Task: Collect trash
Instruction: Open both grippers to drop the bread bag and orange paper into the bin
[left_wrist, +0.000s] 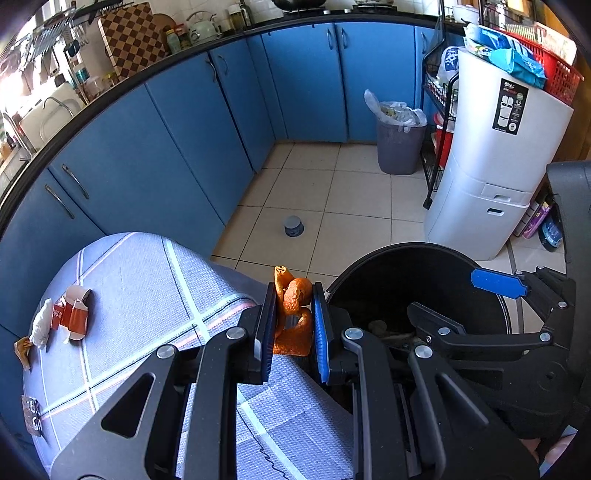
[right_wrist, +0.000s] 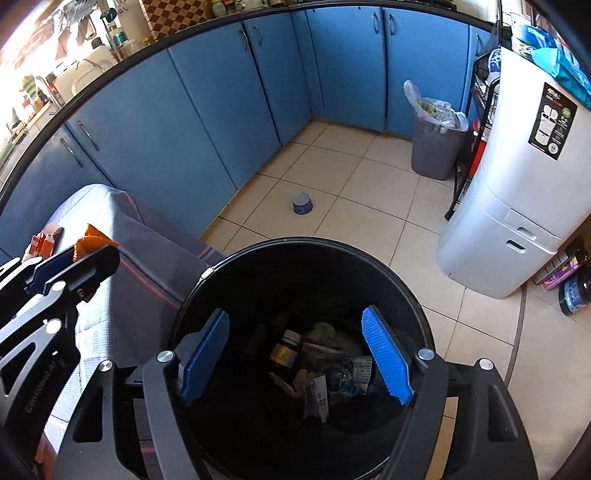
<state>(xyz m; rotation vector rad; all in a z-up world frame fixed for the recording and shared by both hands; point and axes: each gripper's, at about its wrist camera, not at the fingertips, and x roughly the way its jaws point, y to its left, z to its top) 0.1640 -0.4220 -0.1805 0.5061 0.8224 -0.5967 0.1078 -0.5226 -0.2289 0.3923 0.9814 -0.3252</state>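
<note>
A checked cloth covers the table (left_wrist: 147, 280), with a red-and-white carton (left_wrist: 72, 314), a white wad (left_wrist: 41, 326) and an orange wrapper (left_wrist: 23, 350) bunched together near its left edge.

We count two grippers: the left gripper (left_wrist: 293, 325) and the right gripper (right_wrist: 295, 354). One piece of orange peel (left_wrist: 293, 314) sits between the left one's pads. One black bin (right_wrist: 369, 266) stands directly below the right gripper; inside it we make out one small bottle (right_wrist: 286, 349), while the other scraps are too dark to count. Left of the left gripper, one cloth-covered table (left_wrist: 147, 280) carries one red-and-white carton (left_wrist: 72, 314) and one white crumpled tissue (left_wrist: 41, 326). Ahead of both tools we count one small grey cup (left_wrist: 293, 226) on the floor, one grey lined bin (left_wrist: 400, 147) and one white appliance (left_wrist: 495, 177).
</note>
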